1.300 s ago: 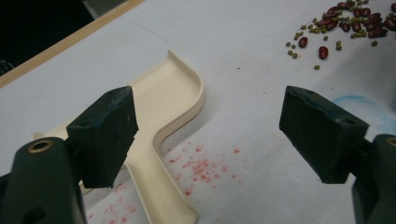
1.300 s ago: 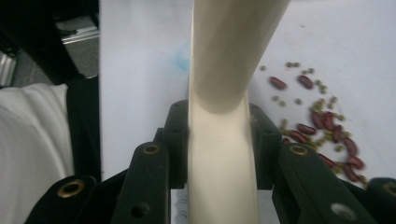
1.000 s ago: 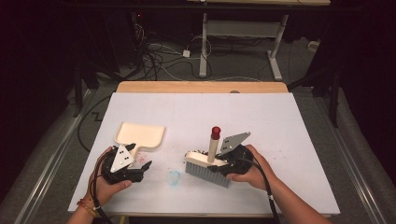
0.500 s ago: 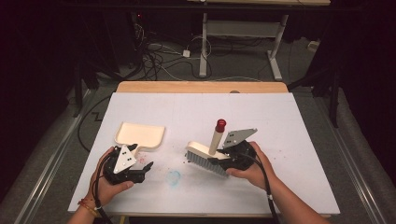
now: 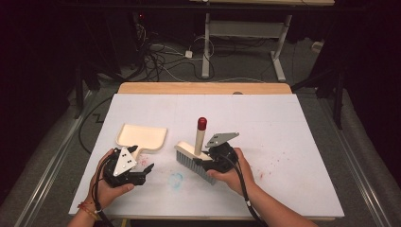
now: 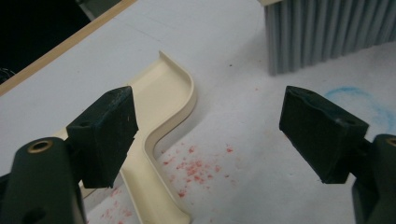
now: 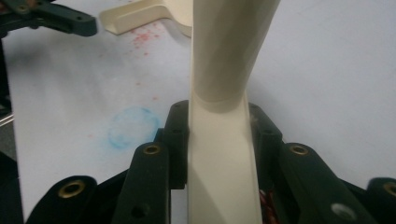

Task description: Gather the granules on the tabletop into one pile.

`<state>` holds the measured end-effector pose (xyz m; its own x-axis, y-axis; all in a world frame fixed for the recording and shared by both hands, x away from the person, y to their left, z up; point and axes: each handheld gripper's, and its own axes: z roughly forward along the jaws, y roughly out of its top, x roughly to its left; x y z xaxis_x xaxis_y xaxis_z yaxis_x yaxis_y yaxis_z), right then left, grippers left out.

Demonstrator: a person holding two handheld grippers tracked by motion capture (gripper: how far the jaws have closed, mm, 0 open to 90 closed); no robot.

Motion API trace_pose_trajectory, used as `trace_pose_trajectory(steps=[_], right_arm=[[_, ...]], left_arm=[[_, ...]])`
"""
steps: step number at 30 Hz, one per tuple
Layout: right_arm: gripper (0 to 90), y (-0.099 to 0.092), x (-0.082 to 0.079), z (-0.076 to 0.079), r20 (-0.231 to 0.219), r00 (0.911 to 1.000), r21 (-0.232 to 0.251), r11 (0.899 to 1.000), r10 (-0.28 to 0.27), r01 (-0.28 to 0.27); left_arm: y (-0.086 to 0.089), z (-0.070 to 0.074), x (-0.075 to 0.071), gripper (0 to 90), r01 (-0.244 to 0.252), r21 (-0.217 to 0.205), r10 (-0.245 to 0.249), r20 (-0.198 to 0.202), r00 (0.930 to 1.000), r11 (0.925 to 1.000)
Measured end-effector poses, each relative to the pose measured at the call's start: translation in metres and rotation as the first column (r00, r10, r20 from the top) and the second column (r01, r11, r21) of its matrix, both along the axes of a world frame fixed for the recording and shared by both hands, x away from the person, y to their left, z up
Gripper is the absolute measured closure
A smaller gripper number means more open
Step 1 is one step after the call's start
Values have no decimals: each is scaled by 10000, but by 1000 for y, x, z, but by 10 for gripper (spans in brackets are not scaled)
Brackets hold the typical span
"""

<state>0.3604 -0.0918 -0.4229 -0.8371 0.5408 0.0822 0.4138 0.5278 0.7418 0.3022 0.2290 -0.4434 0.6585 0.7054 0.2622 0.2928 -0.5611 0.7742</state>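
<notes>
At the left, the left hand-held gripper (image 5: 147,169) hovers with its jaws spread and nothing between them, just beside the handle of the cream dustpan (image 5: 142,137), which lies flat on the white surface (image 5: 283,123). If the pan stays unheld, a push from the bristles could slide it away (its lip rests loose on the sheet). Between the 2 tools lie red crumbs (image 6: 194,168) and a blue smudge (image 5: 176,179); a fast sweep could scatter the crumbs past the pan mouth. At the right, the right hand-held gripper (image 5: 208,161) is clenched on the brush (image 5: 196,153) by its handle base, bristles on the surface; the smooth tapering handle could twist in that grip under sideways load.
</notes>
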Motion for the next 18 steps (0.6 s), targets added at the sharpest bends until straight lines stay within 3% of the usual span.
trace_pose_trajectory(steps=[4,11,16,18], right_arm=[[677,-15,7,-2,-245,9992,36,9994,-329,330],[678,-39,6,4,-183,9987,34,9989,-473,474],[678,-52,-1,21,32,9997,539,9982,-248,246],[678,-60,-6,32,360,9991,673,9975,-217,192]], left_arm=[[-2,0,-1,187,74,104,-74,-13,10000,9999],[-5,-1,-1,187,226,304,-223,-78,9997,9993],[-6,-2,-2,187,276,365,-273,-85,9996,9990],[-7,-2,-3,187,288,404,-285,-82,9996,9988]])
